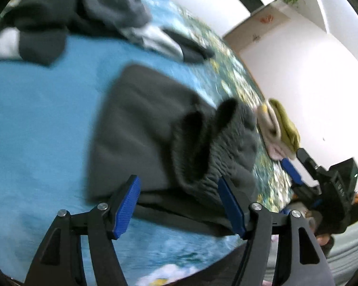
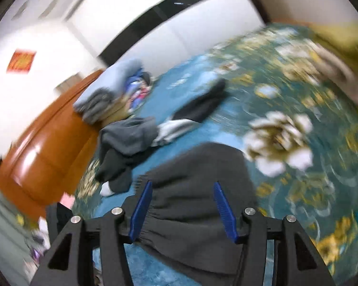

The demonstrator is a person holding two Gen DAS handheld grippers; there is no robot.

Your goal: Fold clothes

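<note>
1. Left wrist view: left gripper [image 1: 179, 205] spread wide, empty, over dark pants [image 1: 155, 128] on bedspread [image 1: 35, 119].
2. Right gripper [image 2: 182, 211] likewise released above pants waistband [image 2: 179, 212].
3. Likely mid-fold; next: pinch waistband, fold over.

Both views bright, even indoor light. Heavy motion blur, worst over floral bedspread [image 2: 298, 109]. White wall [image 1: 310, 76] overexposed. Glare streaks on orange headboard [image 2: 43, 152]. Fisheye bending, black vignette corners.

Left tongs [image 1: 180, 205] and right tongs [image 2: 183, 211] apparently gape wide.
</note>
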